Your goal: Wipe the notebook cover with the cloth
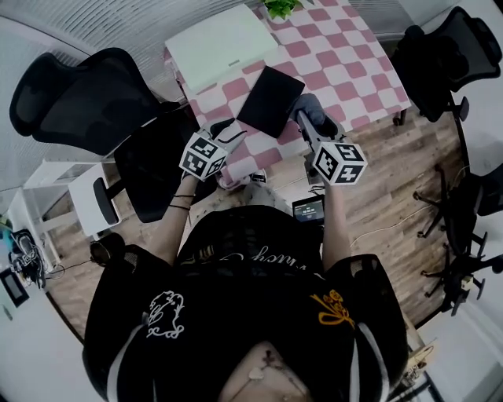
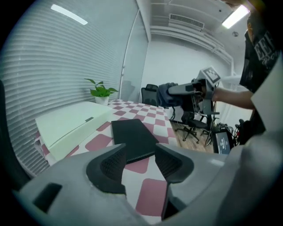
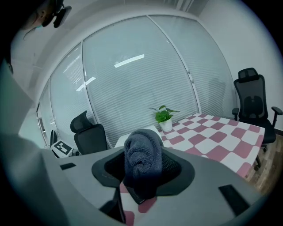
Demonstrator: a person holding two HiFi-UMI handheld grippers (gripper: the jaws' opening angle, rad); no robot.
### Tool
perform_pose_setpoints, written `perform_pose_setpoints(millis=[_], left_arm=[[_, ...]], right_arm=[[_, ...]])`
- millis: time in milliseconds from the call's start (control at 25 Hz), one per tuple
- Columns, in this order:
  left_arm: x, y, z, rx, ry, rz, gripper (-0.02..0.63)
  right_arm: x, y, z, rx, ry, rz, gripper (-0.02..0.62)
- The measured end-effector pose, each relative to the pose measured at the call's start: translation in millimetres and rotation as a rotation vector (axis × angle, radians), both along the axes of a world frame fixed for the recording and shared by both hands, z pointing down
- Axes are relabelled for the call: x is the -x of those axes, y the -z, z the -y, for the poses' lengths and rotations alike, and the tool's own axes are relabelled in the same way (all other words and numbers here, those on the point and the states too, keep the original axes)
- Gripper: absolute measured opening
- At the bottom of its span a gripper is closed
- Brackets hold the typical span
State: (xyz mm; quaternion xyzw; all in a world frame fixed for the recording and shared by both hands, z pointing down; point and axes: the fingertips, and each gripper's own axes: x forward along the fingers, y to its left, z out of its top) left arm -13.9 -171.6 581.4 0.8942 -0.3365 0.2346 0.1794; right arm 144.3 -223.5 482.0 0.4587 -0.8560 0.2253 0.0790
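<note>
A black notebook (image 1: 271, 100) lies closed on the pink-and-white checkered table (image 1: 346, 71). My left gripper (image 1: 229, 128) hovers at the notebook's near left corner. In the left gripper view its jaws (image 2: 139, 164) stand open with nothing between them, and the notebook (image 2: 132, 137) lies just beyond the tips. My right gripper (image 1: 308, 116) is at the notebook's right edge, shut on a bunched dark grey-blue cloth (image 1: 312, 104). In the right gripper view the cloth (image 3: 143, 156) fills the gap between the jaws. The left gripper view also shows the cloth (image 2: 162, 95) held above the table.
A flat pale-green box (image 1: 220, 43) lies on the table left of the notebook, with a potted plant (image 1: 279, 8) at the far edge. Black office chairs (image 1: 78, 98) (image 1: 436, 55) stand on both sides. A small screen device (image 1: 308, 208) sits by the table's near edge.
</note>
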Motion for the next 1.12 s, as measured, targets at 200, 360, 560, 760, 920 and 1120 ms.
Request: perform_pose_setpoints(millis=[200,360,560,760,920,1120], left_arm=[[-7,-45,17,0.062,-0.071,0.155,0.21],[-10,-67,17,0.134,-0.082,0.189,0.213],[-10,-73,15,0.178,-0.072,0.182,0.213],[-13,-85,1,0.226,-0.146,0.2,0.213],[-14,-88,-4,0.239,-0.189,0.203,0.221],[-13,-89,-1,0.257,-0.198,0.128,0.221]], right_arm=[[9,-33,47,0.035,0.09,-0.07,0.169],[31,-58,79,0.069,0.141,-0.093,0.169],[68,-86,113,0.115,0.158,-0.08,0.168],[98,-112,144,0.17,0.154,-0.096,0.169],[104,-142,161,0.236,0.132,-0.161,0.168],[91,-148,165,0.246,0.124,-0.232,0.169]])
